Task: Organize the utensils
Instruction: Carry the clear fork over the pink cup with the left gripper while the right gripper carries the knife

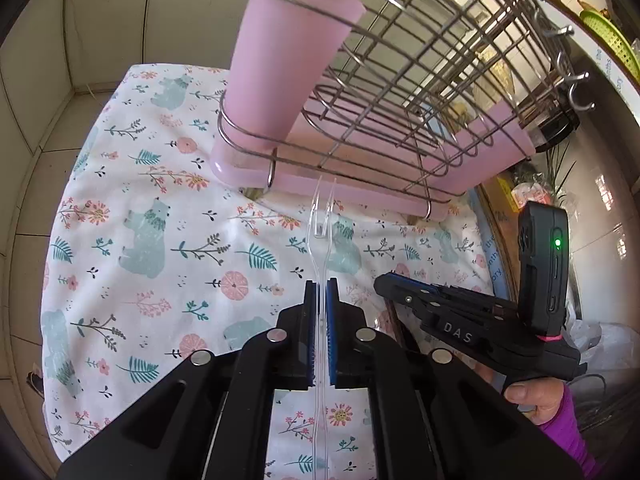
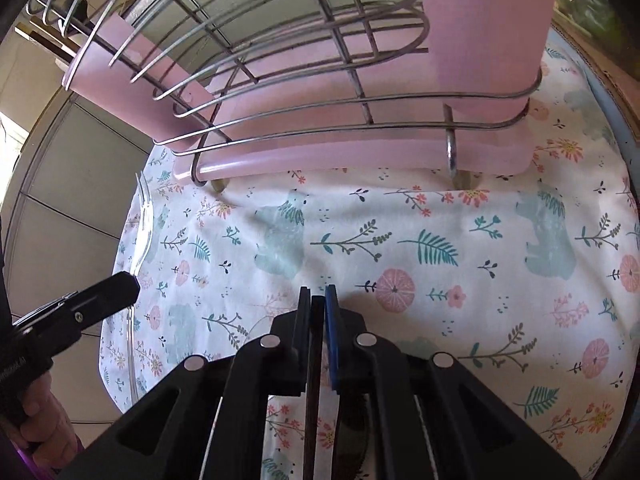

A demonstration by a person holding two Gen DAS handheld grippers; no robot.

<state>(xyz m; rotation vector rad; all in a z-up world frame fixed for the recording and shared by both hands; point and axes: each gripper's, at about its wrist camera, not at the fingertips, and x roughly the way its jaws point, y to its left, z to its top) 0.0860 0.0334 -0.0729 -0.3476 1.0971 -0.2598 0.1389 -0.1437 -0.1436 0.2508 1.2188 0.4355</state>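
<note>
My left gripper [image 1: 320, 286] is shut on a clear plastic fork [image 1: 322, 220], tines pointing forward toward the pink dish rack [image 1: 360, 184]. A pink utensil cup [image 1: 284, 60] stands in the rack's wire holder at the left end, with dark handles sticking out of its top. My right gripper [image 2: 318, 294] is shut on a thin dark stick-like utensil [image 2: 314, 360] that runs back between its pads. In the right wrist view the left gripper [image 2: 120, 286] and the clear fork [image 2: 144, 216] show at the left. The right gripper shows in the left wrist view [image 1: 384, 280].
A floral bear-print cloth [image 1: 160, 240] covers the table under the rack. The wire rack [image 2: 280, 80] rises close in front of the right gripper, with a second pink cup [image 2: 488, 20] at its right. Hooks [image 1: 576, 88] hang off the rack's far end. Tiled floor lies left.
</note>
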